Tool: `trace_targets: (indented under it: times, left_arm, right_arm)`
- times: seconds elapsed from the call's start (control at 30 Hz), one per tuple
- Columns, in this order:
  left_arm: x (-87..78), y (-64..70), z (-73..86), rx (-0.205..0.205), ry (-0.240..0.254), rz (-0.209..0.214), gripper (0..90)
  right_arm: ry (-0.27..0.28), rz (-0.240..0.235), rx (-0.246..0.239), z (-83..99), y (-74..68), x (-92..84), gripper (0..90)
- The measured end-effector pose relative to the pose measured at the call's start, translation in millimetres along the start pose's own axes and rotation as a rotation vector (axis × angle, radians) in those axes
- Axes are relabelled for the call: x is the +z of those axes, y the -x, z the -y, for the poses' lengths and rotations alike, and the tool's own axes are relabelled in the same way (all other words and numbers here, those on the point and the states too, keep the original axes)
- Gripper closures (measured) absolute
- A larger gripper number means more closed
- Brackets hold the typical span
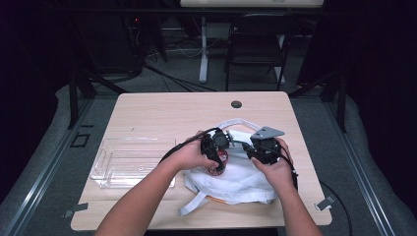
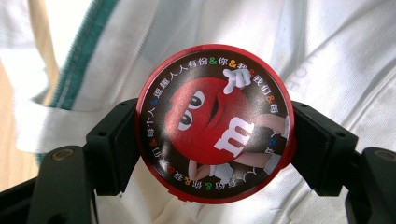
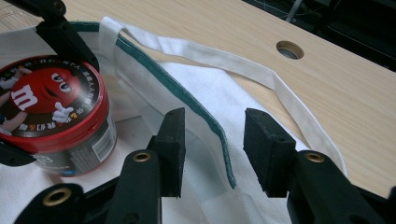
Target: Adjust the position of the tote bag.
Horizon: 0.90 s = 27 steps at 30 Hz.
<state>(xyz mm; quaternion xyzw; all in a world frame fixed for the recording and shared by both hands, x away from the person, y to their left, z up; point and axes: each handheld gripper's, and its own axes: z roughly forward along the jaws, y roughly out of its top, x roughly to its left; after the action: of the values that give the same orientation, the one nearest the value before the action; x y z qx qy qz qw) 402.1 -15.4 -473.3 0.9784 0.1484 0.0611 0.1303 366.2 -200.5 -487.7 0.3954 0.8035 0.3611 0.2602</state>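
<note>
Left tongs (image 2: 212, 154) are clamped on the red candy tub (image 2: 215, 122) above the white bag (image 1: 236, 174) on the desk (image 1: 162, 110); right tongs (image 3: 212, 144) stand apart around the bag's green-edged rim (image 3: 187, 100).

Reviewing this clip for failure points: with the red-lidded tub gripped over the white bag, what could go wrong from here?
1. The left gripper clamps the round candy tub by its lid sides; a curved surface may slip or twist out.
2. The right gripper stands open with the bag's green-trimmed edge between its pads, not pinched, so the white bag may sag shut.
3. The loose strap could snag.
</note>
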Motion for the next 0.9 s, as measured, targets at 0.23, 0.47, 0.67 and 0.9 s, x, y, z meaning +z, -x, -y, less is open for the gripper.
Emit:
trace_targets:
  times: [0.23, 0.47, 0.67, 0.9]
  left_arm:
    - [-8.6, -0.3, -1.0, -0.005, 0.013, -0.006, 25.0]
    - [-12.2, -0.8, 0.9, -0.018, 0.020, -0.009, 25.1]
    - [-17.2, -0.9, -0.7, -0.015, 0.018, -0.010, 25.1]
    - [-23.4, 0.5, -2.8, -0.007, 0.019, -0.014, 25.1]
  right_arm:
    - [0.003, 0.004, 0.004, 0.0, 0.1, -0.5, 59.2]
    - [0.001, 0.001, -0.003, -0.3, 0.6, -0.8, 59.3]
    - [0.004, 0.004, 0.003, 0.0, 0.0, -0.4, 59.2]
    - [0.004, 0.002, 0.001, -0.1, 0.6, -0.7, 59.3]
